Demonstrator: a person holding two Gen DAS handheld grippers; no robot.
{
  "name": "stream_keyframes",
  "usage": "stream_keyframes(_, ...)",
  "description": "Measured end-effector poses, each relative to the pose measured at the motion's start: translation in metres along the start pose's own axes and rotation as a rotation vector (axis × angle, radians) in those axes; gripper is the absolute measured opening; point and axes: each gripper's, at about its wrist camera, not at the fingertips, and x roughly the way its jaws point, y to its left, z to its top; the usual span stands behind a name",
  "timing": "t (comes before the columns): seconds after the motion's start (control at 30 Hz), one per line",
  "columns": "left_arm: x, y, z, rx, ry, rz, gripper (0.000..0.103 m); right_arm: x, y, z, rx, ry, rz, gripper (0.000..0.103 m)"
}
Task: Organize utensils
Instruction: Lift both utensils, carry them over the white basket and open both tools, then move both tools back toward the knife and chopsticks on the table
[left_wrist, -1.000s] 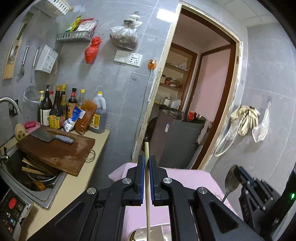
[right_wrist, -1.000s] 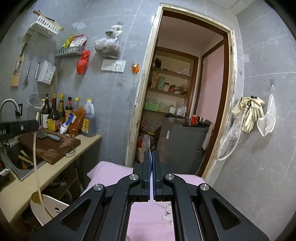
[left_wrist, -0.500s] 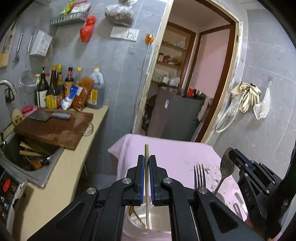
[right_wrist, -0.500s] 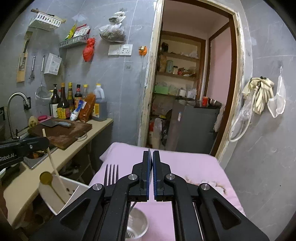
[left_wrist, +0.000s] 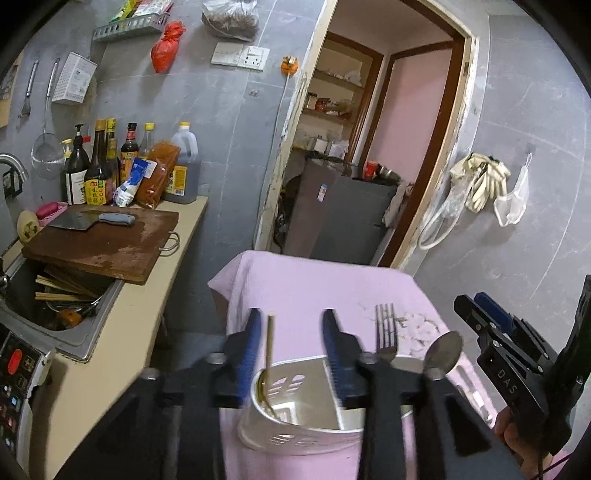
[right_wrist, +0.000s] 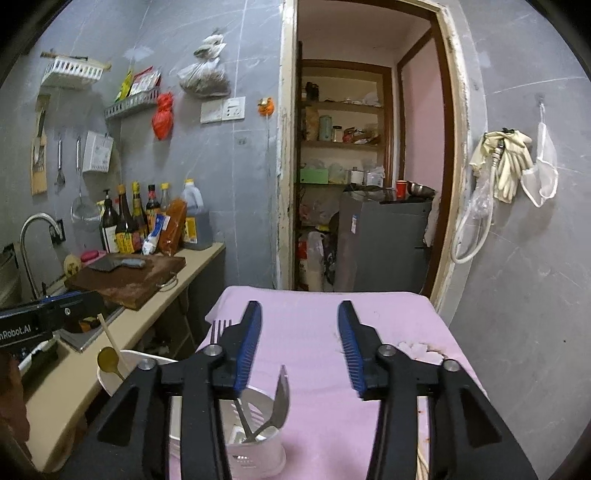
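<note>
pink-clothed table (right_wrist: 317, 332) at lower centre of frame, bearing white holder (right_wrist: 258, 448); white crumbs (right_wrist: 419, 349) toward right edge.

The left tongs (left_wrist: 291, 341) are blurring as they open, and their arms are hiding the white utensil holder's (left_wrist: 295, 437) near wall toward six o'clock. The right tongs (right_wrist: 300, 345) are covering the fork's (right_wrist: 220, 326) handle, leaving only its tines showing. The pink-covered table (right_wrist: 314, 325) is running off the frame at six o'clock.
</note>
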Motion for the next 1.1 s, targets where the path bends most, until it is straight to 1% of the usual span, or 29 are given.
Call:
stream_keyframes(0.03,-0.003,-0.003,0.0,0.0,-0.012,-0.002,0.044,-0.004,-0.004,0.001,0.009,-0.007,-0.002,0.048)
stream_keyframes(0.1,-0.006,-0.009,0.001,0.011,-0.023,0.001,0.046,-0.013,-0.011,0.004,0.027,-0.022,-0.01,0.057)
stream_keyframes(0.13,-0.008,-0.013,0.001,0.019,-0.028,0.001,0.051,-0.017,-0.016,0.006,0.039,-0.03,-0.014,0.06)
stream_keyframes(0.17,-0.01,-0.016,0.001,0.028,-0.034,0.002,0.058,-0.021,-0.021,0.008,0.051,-0.036,-0.014,0.068)
stream_keyframes(0.2,-0.012,-0.019,0.001,0.033,-0.042,0.002,0.062,-0.027,-0.027,0.009,0.067,-0.048,-0.014,0.074)
stream_keyframes(0.23,-0.015,-0.023,0.001,0.041,-0.055,0.004,0.07,-0.032,-0.032,0.009,0.076,-0.059,-0.018,0.077)
stream_keyframes(0.27,-0.018,-0.027,0.001,0.046,-0.067,0.006,0.077,-0.037,-0.037,0.01,0.082,-0.066,-0.024,0.083)
stream_keyframes(0.3,-0.021,-0.032,0.0,0.051,-0.083,0.01,0.08,-0.042,-0.043,0.01,0.087,-0.074,-0.032,0.087)
stream_keyframes(0.33,-0.023,-0.035,0.0,0.053,-0.093,0.012,0.086,-0.047,-0.049,0.01,0.091,-0.078,-0.039,0.09)
stream_keyframes(0.37,-0.026,-0.04,-0.001,0.055,-0.106,0.015,0.091,-0.051,-0.055,0.01,0.096,-0.083,-0.045,0.095)
stream_keyframes(0.4,-0.028,-0.045,-0.001,0.056,-0.117,0.016,0.093,-0.055,-0.061,0.01,0.102,-0.087,-0.049,0.099)
stream_keyframes(0.43,-0.029,-0.049,-0.002,0.055,-0.125,0.017,0.096,-0.059,-0.067,0.009,0.107,-0.091,-0.054,0.102)
stream_keyframes(0.47,-0.031,-0.054,-0.003,0.053,-0.135,0.016,0.099,-0.063,-0.073,0.009,0.11,-0.092,-0.061,0.102)
stream_keyframes(0.53,-0.032,-0.065,-0.005,0.052,-0.145,0.009,0.101,-0.069,-0.084,0.006,0.113,-0.089,-0.076,0.102)
stream_keyframes(0.67,-0.032,-0.087,-0.011,0.052,-0.151,0.001,0.102,-0.081,-0.113,-0.002,0.11,-0.067,-0.11,0.102)
stream_keyframes(0.9,-0.028,-0.131,-0.023,0.07,-0.128,-0.038,0.102,-0.09,-0.169,-0.017,0.133,-0.014,-0.178,0.102)
stream_keyframes(1.1,-0.019,-0.171,-0.037,0.091,-0.102,-0.059,0.102,-0.087,-0.211,-0.026,0.137,0.021,-0.199,0.102)
